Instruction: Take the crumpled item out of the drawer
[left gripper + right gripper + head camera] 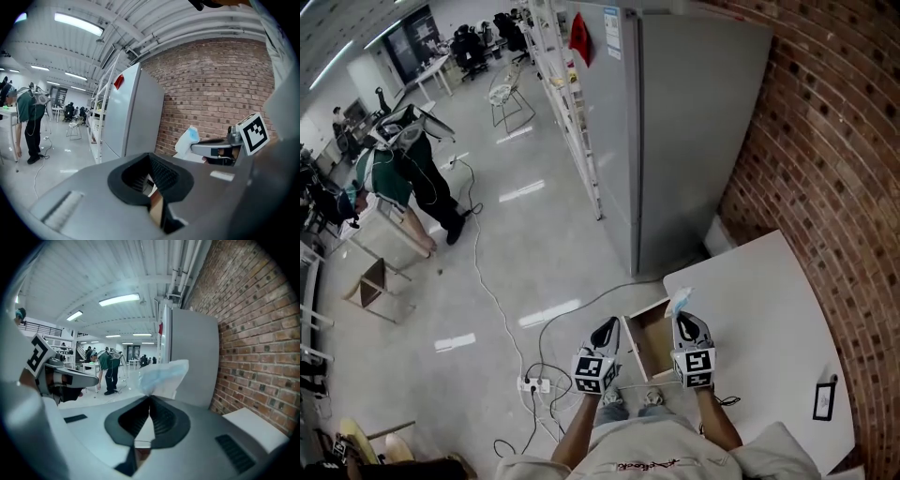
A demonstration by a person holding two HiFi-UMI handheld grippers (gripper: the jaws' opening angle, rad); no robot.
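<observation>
the right gripper [150, 398] has its jaws pinched tight on a corner of the crumpled tissue [164, 376], holding it clear above the open drawer [652, 345] at the counter [769, 319] edge. the left gripper [151, 157] hangs alongside, jaws together and empty, probably just keeping out of the way.

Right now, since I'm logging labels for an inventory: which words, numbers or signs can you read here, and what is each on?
No text here is legible.
Sticker on the fridge: print too small to read.
Red tag beside it: blurred.
Shirt print: blurred.
Marker cubes: black-and-white square patterns, no letters.
Black card on the table: too small to read.
</observation>
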